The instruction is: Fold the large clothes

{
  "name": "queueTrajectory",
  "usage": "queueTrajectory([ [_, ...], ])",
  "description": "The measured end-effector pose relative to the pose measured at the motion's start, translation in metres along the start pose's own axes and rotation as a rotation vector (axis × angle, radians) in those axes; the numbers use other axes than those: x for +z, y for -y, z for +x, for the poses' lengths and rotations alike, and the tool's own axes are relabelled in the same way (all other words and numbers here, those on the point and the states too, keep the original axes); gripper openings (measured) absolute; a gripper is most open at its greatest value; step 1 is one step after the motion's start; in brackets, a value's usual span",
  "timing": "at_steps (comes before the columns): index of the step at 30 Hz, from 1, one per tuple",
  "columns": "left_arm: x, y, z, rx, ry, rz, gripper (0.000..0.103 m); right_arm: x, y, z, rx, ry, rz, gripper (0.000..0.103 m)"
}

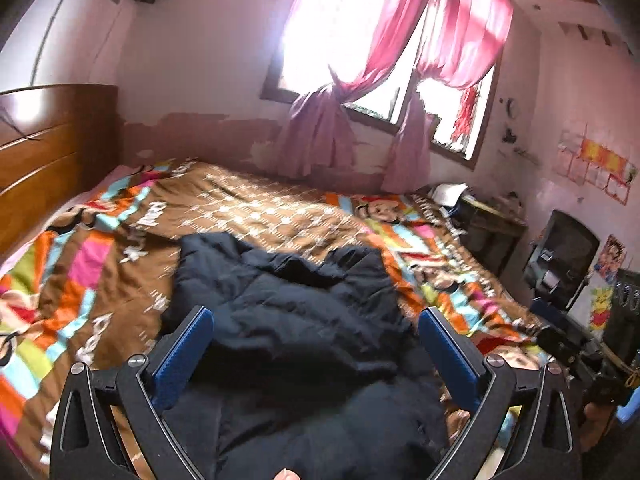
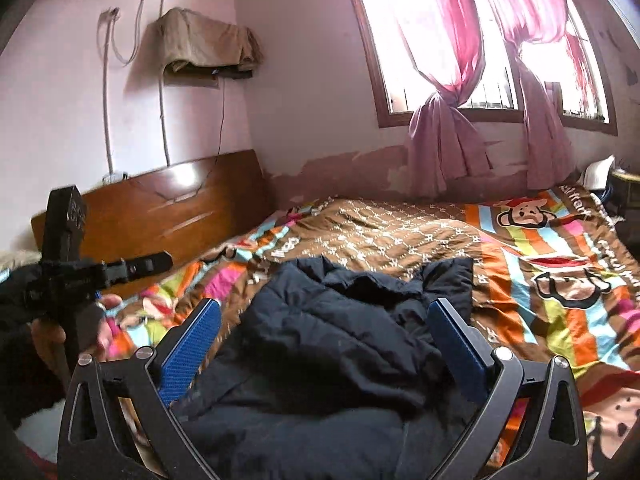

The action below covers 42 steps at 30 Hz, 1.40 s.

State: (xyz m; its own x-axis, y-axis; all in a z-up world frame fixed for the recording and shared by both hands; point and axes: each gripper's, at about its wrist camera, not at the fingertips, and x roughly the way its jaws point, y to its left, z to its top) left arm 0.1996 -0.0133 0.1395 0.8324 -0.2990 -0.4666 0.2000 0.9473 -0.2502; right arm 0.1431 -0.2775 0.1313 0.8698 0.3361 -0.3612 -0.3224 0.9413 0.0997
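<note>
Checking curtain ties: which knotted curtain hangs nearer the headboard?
In the right wrist view, the left curtain, knotted beside the headboard; the other curtain hangs further right.

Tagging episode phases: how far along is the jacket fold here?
Done: the dark puffy jacket lies on the patterned bedspread in a bunched, partly doubled-over heap, so one fold may be in, though I can't confirm it. In hand: nothing; left gripper and right gripper both stand open above it, pads clear of fabric. Left: flattening and the remaining folds into a tidy stack.
</note>
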Motion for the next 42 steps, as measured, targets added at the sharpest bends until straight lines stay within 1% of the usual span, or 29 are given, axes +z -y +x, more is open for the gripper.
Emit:
queueTrajectory([
  [5,-0.042,-0.015,-0.024,0.064,-0.031,0.01,0.103,-0.037,-0.011,-0.027,-0.039,-0.047,-0.049,0.102],
  [7,-0.055,-0.02,-0.028,0.074,-0.057,-0.001,0.103,-0.052,-0.014,-0.032,-0.048,-0.067,-0.056,0.102],
  [10,-0.074,-0.031,-0.034,0.075,-0.091,-0.045,0.103,-0.074,-0.018,-0.037,-0.055,-0.101,-0.064,0.102],
  [13,-0.091,-0.04,-0.037,0.075,-0.126,-0.068,0.103,-0.093,-0.016,-0.036,-0.059,-0.138,-0.055,0.102],
  [17,-0.113,-0.049,-0.039,0.117,-0.163,-0.056,0.103,-0.111,-0.013,-0.036,-0.072,-0.164,-0.037,0.102],
  [20,-0.133,-0.05,-0.039,0.147,-0.193,-0.007,0.103,-0.123,-0.011,-0.035,-0.075,-0.195,-0.04,0.102],
  [22,-0.146,-0.048,-0.036,0.155,-0.222,0.027,0.103,-0.133,-0.013,-0.03,-0.079,-0.243,-0.056,0.102],
  [24,-0.16,-0.046,-0.031,0.155,-0.27,0.068,0.103,-0.146,-0.013,-0.018,-0.105,-0.321,-0.068,0.102],
  [25,-0.167,-0.044,-0.027,0.168,-0.293,0.085,0.103,-0.152,-0.012,-0.012,-0.123,-0.357,-0.067,0.102],
  [27,-0.181,-0.042,-0.022,0.231,-0.32,0.105,0.103,-0.164,-0.01,-0.001,-0.146,-0.428,-0.061,0.102],
  [28,-0.186,-0.041,-0.02,0.247,-0.325,0.109,0.103,-0.171,-0.009,0.003,-0.146,-0.458,-0.054,0.102],
  [29,-0.19,-0.04,-0.018,0.253,-0.332,0.108,0.103,-0.175,-0.009,0.005,-0.141,-0.469,-0.049,0.102],
  [33,-0.199,-0.042,-0.013,0.217,-0.359,0.078,0.103,-0.188,-0.015,0.011,-0.125,-0.518,-0.061,0.102],
  [36,-0.207,-0.042,-0.006,0.177,-0.404,0.068,0.103,-0.197,-0.022,0.018,-0.116,-0.551,-0.097,0.102],
  [42,-0.226,-0.035,0.01,0.199,-0.504,0.099,0.103,-0.216,-0.029,0.045,-0.1,-0.65,-0.122,0.102],
])
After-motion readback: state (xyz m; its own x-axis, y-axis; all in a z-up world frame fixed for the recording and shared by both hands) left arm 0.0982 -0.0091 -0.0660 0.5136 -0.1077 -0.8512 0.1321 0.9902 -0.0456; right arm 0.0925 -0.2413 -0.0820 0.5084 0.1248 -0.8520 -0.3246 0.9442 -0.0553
